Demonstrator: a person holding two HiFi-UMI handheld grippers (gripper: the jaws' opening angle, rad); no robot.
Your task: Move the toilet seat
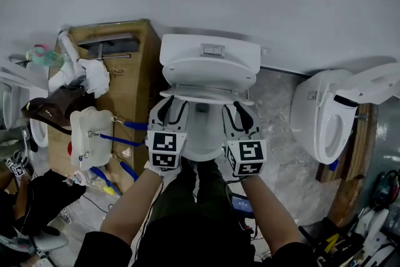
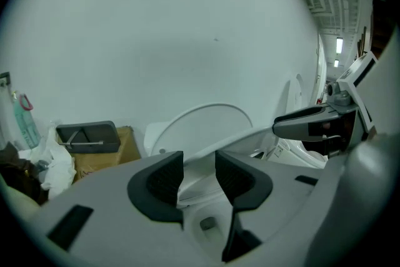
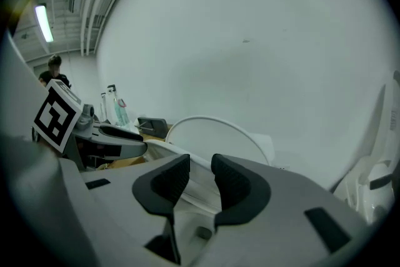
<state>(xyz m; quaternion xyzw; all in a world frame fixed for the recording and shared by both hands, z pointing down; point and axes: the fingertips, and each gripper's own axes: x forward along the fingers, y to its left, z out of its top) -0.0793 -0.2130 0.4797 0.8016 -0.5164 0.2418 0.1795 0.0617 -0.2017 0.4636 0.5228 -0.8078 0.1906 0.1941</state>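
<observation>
Left gripper (image 1: 172,107) at 9 o'clock, right gripper (image 1: 241,110) at 3, both clamped narrow on toilet seat (image 1: 206,95) rim; symmetric hold likely avoids twisting.

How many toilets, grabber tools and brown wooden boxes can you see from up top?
Toilets: 2, the middle toilet and the right toilet; a white shape at the left edge might be another.
Tools: 2, the left tool and the right tool, both clamped on the toilet seat.
Wooden boxes: 1, the wooden cabinet.
Total: 5
</observation>
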